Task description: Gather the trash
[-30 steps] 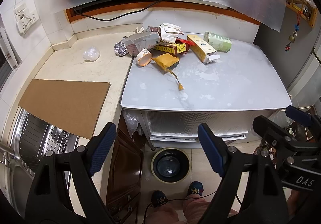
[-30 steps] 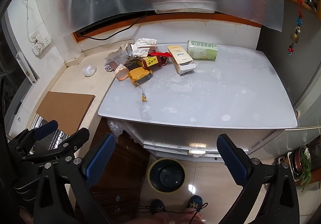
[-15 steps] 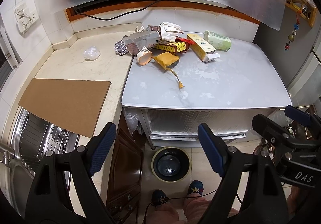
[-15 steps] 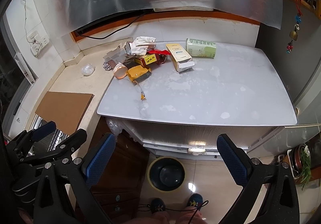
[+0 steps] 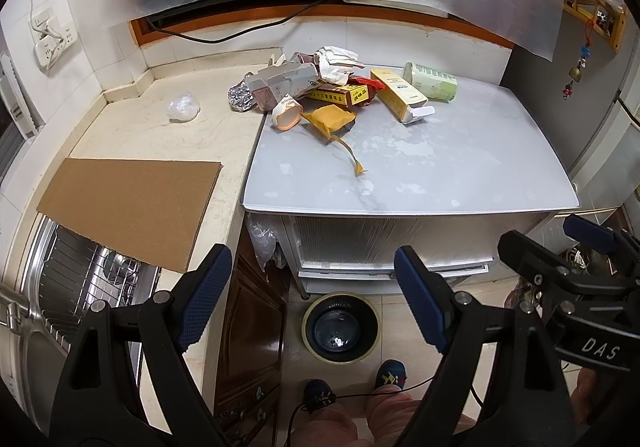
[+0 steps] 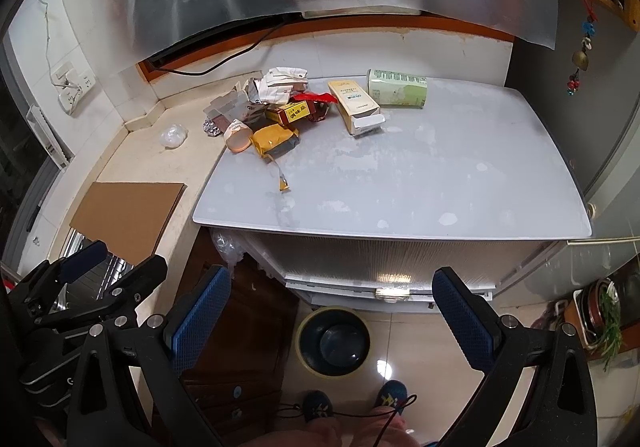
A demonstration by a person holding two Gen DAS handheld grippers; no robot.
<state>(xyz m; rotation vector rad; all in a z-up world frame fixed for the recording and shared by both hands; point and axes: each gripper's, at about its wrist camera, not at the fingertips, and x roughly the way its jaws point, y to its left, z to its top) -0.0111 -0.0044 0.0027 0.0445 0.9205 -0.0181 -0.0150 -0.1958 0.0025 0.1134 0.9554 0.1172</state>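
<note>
A heap of trash lies at the far left of the white table top (image 5: 460, 167) (image 6: 440, 183): a yellow packet (image 5: 330, 118) (image 6: 274, 139) with a torn strip, a paper cup (image 5: 287, 113) (image 6: 239, 135) on its side, a yellow-red box (image 5: 340, 94) (image 6: 290, 113), a long cream box (image 5: 398, 93) (image 6: 354, 105), a green pack (image 5: 434, 81) (image 6: 398, 87), crumpled paper (image 5: 334, 61) (image 6: 282, 83) and foil (image 5: 241, 99). A dark bin (image 5: 340, 327) (image 6: 334, 341) stands on the floor below. My left gripper (image 5: 310, 299) and right gripper (image 6: 332, 315) are open, empty, and held well short of the table.
A beige counter (image 5: 132, 135) on the left holds a cardboard sheet (image 5: 128, 203) (image 6: 128, 217) and a clear plastic wad (image 5: 183, 107). A metal sink rack (image 5: 80, 279) is at lower left. A wooden cabinet (image 5: 252, 335) stands beside the bin. My feet show by the floor.
Both grippers have drifted slightly; the table and trash sit a little lower and nearer in view. Nothing was taken hold of.
</note>
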